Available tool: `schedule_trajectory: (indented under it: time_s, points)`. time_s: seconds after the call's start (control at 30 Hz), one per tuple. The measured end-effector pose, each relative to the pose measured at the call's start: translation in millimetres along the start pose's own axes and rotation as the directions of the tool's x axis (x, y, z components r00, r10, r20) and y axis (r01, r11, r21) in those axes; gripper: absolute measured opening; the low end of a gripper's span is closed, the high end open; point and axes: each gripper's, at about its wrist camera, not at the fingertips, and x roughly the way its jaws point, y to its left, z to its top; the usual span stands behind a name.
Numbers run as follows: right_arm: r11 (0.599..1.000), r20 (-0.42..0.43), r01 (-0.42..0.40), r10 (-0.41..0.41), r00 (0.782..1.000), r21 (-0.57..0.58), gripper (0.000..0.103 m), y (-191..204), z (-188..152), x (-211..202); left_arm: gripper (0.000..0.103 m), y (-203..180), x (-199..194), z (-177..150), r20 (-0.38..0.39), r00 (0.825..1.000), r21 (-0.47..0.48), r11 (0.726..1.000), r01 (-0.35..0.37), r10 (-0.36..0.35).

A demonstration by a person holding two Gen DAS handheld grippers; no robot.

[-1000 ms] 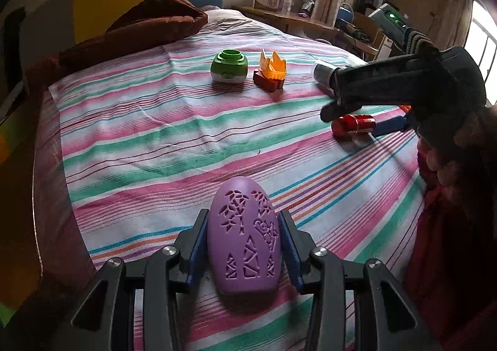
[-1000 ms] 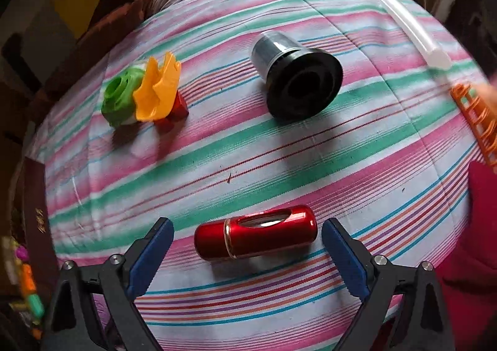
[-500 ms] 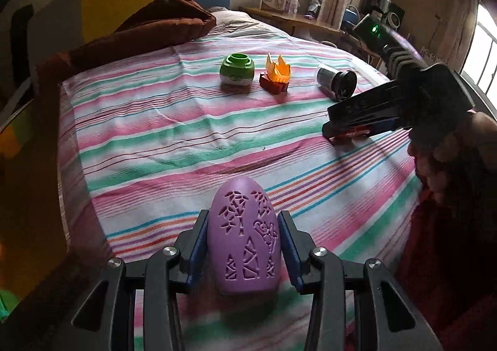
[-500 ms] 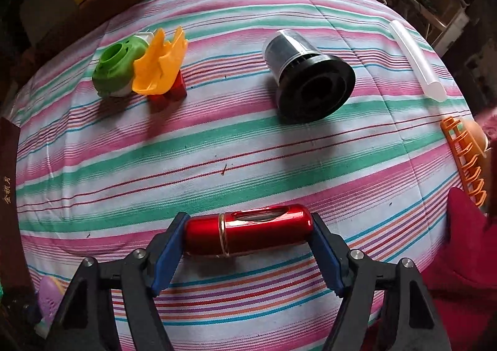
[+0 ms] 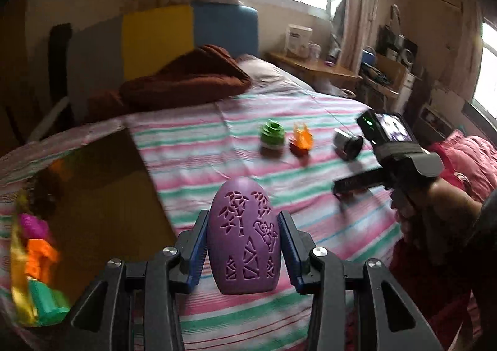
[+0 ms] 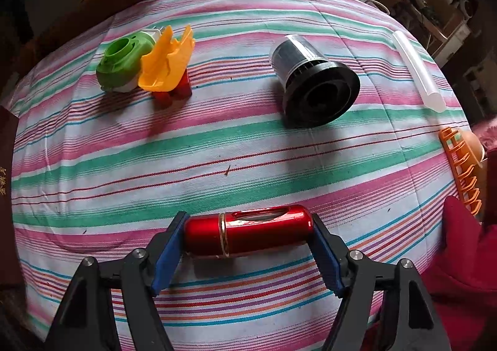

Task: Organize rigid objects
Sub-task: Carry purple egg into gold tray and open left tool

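Above a striped bedsheet [image 6: 248,145], L gripper [image 5: 243,253] pinches a purple egg-shaped case [image 5: 244,240], lifted. R gripper [image 6: 248,234] is closing endwise on a red metal cylinder [image 6: 248,231] lying on the sheet. Step: pickup; next likely needs firm squeeze, then lift.

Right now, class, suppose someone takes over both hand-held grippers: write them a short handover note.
Left hand-held gripper: shut on the purple egg, held above the striped bed.
Right hand-held gripper: jaws closing endwise around the red cylinder, which lies on the bed.
Loose on the bed: green cap, orange-and-red toy, black-and-clear cup on its side, clear tube.
The box at left holds colourful pieces.
Done: egg picked.
Left: grip the cylinder, stow both, clear the rest.
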Motion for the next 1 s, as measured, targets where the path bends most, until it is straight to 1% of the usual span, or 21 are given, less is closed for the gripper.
schedule_trajectory:
  time_s: [0.1,0.13,0.27,0.33,0.5,0.53,0.57,0.63,0.73,0.77,0.8,0.83,0.87,0.93,1.0]
  points:
    - [1.000,0.003,0.003,-0.003,1.000,-0.006,0.075,-0.1,-1.0,-1.2,0.043,14.7,-6.5,1.7,0.004,1.000,-0.029,0.999,-0.028,0.028]
    - [1.000,0.005,0.005,-0.005,1.000,-0.008,0.075,17.1,-5.9,-2.0,0.043,19.9,-8.1,1.9,0.006,0.999,-0.038,0.998,-0.039,0.040]
    - [1.000,0.012,0.010,-0.010,1.000,-0.019,0.075,17.7,-8.2,-3.9,0.043,42.4,-13.9,0.6,0.008,0.996,-0.081,0.993,-0.083,0.084]
    - [1.000,0.015,0.013,-0.013,1.000,-0.024,0.075,24.2,-10.7,-4.1,0.043,52.1,-14.9,-0.3,0.003,0.994,-0.102,0.989,-0.106,0.107]
    - [0.999,0.020,0.020,-0.020,1.000,-0.038,0.075,26.7,-15.6,-7.2,0.043,82.4,-17.5,-6.7,-0.016,0.989,-0.166,0.975,-0.145,0.144]
    - [0.999,0.021,0.021,-0.020,1.000,-0.040,0.075,18.5,-22.8,-13.7,0.043,89.3,-17.5,-8.6,-0.023,0.989,-0.183,0.972,-0.147,0.145]
    - [0.999,0.022,0.022,-0.021,1.000,-0.041,0.075,18.6,-23.5,-14.3,0.043,98.6,-17.7,-11.1,-0.031,0.989,-0.206,0.967,-0.149,0.146]
    - [0.999,0.022,0.023,-0.022,1.000,-0.043,0.075,18.6,-25.1,-16.0,0.043,117.4,-20.8,-15.9,-0.046,0.988,-0.255,0.955,-0.154,0.147]
    - [0.999,0.023,0.024,-0.023,0.999,-0.045,0.075,22.3,-22.3,-12.6,0.043,154.5,-30.7,-24.6,-0.054,0.986,-0.349,0.922,-0.168,0.159]
    - [0.999,0.023,0.024,-0.023,0.999,-0.046,0.075,21.7,-22.5,-12.8,0.043,173.2,-37.7,-29.6,-0.053,0.984,-0.396,0.901,-0.176,0.169]
    - [0.999,0.023,0.023,-0.022,1.000,-0.046,0.075,7.9,-36.1,-25.3,0.043,183.2,-41.9,-32.7,-0.053,0.983,-0.420,0.889,-0.180,0.174]
    - [0.999,0.024,0.023,-0.022,0.999,-0.047,0.075,5.2,-37.9,-27.3,0.043,198.4,-48.4,-38.2,-0.057,0.981,-0.452,0.871,-0.192,0.187]
    - [0.999,0.023,0.025,-0.024,0.999,-0.048,0.075,15.9,-26.2,-16.9,0.043,207.4,-52.9,-41.9,-0.061,0.979,-0.468,0.861,-0.201,0.196]
    - [0.998,0.024,0.025,-0.024,0.999,-0.050,0.075,11.7,-27.5,-19.2,0.043,225.3,-63.4,-52.6,-0.064,0.978,-0.504,0.839,-0.205,0.200]
    - [0.998,0.024,0.026,-0.025,0.999,-0.051,0.075,11.3,-28.7,-20.6,0.043,236.8,-70.5,-61.4,-0.064,0.978,-0.528,0.825,-0.201,0.198]
